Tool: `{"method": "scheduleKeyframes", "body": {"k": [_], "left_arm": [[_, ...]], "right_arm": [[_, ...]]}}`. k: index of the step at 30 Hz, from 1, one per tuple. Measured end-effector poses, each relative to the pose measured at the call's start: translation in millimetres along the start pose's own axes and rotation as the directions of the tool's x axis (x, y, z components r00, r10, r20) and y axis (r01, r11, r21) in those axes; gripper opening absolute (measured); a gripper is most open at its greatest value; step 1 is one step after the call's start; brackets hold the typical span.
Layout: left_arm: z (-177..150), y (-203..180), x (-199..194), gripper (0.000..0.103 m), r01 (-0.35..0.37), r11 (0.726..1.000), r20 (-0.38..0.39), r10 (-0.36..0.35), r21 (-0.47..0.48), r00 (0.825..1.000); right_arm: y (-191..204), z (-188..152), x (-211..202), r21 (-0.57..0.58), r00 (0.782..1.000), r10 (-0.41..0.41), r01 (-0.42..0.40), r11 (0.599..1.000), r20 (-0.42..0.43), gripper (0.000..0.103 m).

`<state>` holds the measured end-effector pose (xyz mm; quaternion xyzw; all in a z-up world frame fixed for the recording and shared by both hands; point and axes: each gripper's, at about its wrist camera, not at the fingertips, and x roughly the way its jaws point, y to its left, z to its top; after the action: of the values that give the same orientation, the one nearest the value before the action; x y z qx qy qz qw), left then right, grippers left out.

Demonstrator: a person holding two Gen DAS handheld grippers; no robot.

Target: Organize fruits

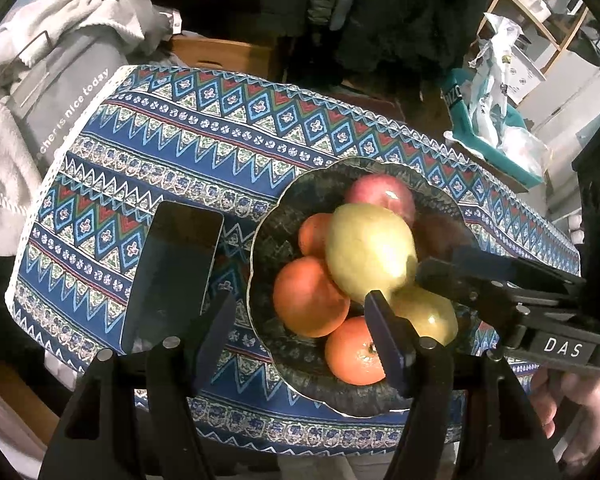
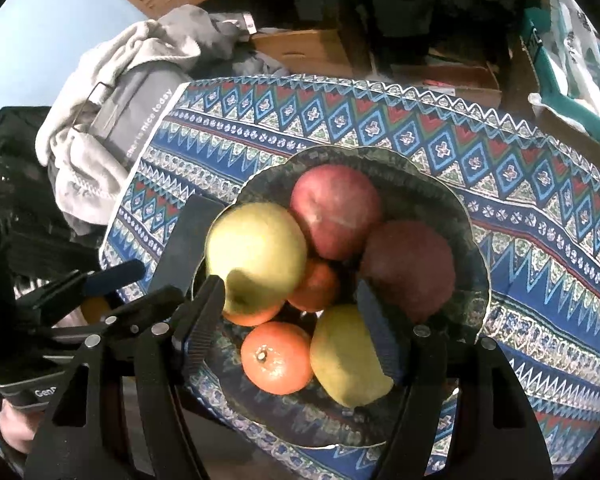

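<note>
A dark patterned bowl (image 1: pixel 268 236) (image 2: pixel 452 208) on the tablecloth holds a red apple (image 1: pixel 382 196) (image 2: pixel 336 210), a darker red apple (image 2: pixel 410 266), several oranges (image 1: pixel 310 298) (image 2: pixel 276 358) and a yellow-green pear (image 1: pixel 428 312) (image 2: pixel 348 364). A second yellow-green pear (image 1: pixel 368 250) (image 2: pixel 256 256) rests on top of the pile, looking blurred. My left gripper (image 1: pixel 304 336) is open and empty over the bowl's near-left edge. My right gripper (image 2: pixel 290 320) is open above the fruit; it also shows in the left wrist view (image 1: pixel 452 266), just right of the top pear.
A black phone (image 1: pixel 176 276) (image 2: pixel 188 240) lies on the blue patterned tablecloth (image 1: pixel 204 136) left of the bowl. Grey clothes and a bag (image 1: pixel 56 76) are piled beyond the table's left edge. A teal box with plastic bags (image 1: pixel 496 128) stands at the far right.
</note>
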<state>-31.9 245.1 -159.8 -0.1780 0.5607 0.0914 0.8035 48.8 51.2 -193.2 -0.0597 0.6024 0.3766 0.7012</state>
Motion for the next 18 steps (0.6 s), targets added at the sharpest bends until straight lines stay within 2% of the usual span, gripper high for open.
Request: {"method": "scheduleKeyframes", "body": {"k": [5, 10, 13, 18], "left_arm": [[-1, -5, -6, 0.068, 0.001, 1.0, 0.012, -0.001, 0.019, 1.0], [-1, -12, -22, 0.068, 0.017, 0.999, 0.04, -0.019, 0.033, 0.999], [0, -19, -34, 0.074, 0.025, 0.998, 0.066, -0.028, 0.052, 0.997], [0, -36, -59, 0.076, 0.019, 0.995, 0.122, -0.031, 0.1, 0.992]], "right_arm": [[2, -2, -16, -0.014, 0.999, -0.034, 0.034, 0.999, 0.029, 0.07], [7, -2, -49, -0.036, 0.992, -0.086, 0.09, 0.995, 0.092, 0.071], [10, -3, -75, -0.039, 0.984, -0.11, 0.117, 0.992, 0.143, 0.074], [15, -7, -116, -0.037, 0.966, -0.14, 0.151, 0.988, 0.216, 0.077]]}}
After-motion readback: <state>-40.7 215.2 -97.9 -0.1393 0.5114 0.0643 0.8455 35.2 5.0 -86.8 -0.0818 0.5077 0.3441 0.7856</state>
